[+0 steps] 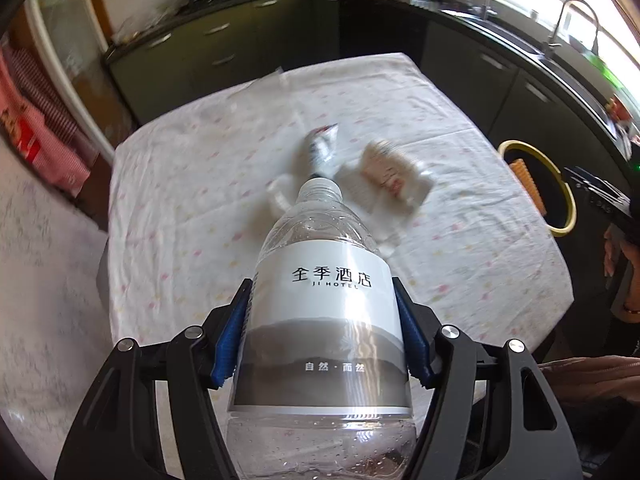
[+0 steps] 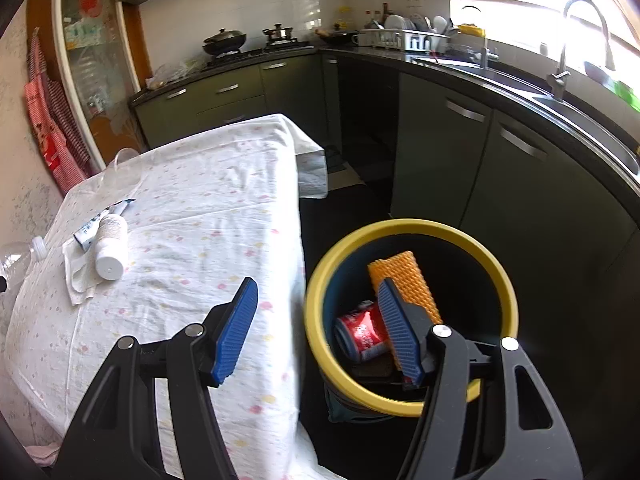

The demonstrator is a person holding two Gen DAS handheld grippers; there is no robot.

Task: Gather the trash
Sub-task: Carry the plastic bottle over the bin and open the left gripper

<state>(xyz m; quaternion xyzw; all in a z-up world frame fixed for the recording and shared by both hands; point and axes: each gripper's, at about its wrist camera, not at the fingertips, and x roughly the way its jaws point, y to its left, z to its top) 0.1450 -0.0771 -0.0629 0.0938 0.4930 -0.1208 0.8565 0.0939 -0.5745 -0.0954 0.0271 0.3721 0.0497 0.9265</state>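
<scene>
On my bench point(image 1: 168, 184), under its dotted white cloth, the litter lies in a cluster past the middle: a squeezed tube point(image 1: 322, 146), then a small white bottle point(image 1: 386, 168) on its side, resting on a crumpled tissue point(image 1: 416, 190) and touching the tube. From my right wrist camera I also see a clear plastic cup point(image 2: 126, 168) tipped over near the far left edge.

My left claw point(image 1: 324, 320) is clenched on a clear water bottle point(image 1: 320, 304), blue pads pressing both sides of its grey-and-white label, neck pointing away toward the tube. The bottle fills the middle of my left view and hides part of the bench behind it.

Right of the bench, on the dark floor beside its edge, stands the yellow-rimmed bin point(image 2: 460, 232). Inside it lie a red can point(image 2: 360, 334) and an orange foam net point(image 2: 404, 276) leaning against the wall.

My right claw point(image 2: 316, 324) is spread wide and holds nothing; its left pad hangs above the bench edge, its right pad above the bin's mouth, partly covering the can and net.
</scene>
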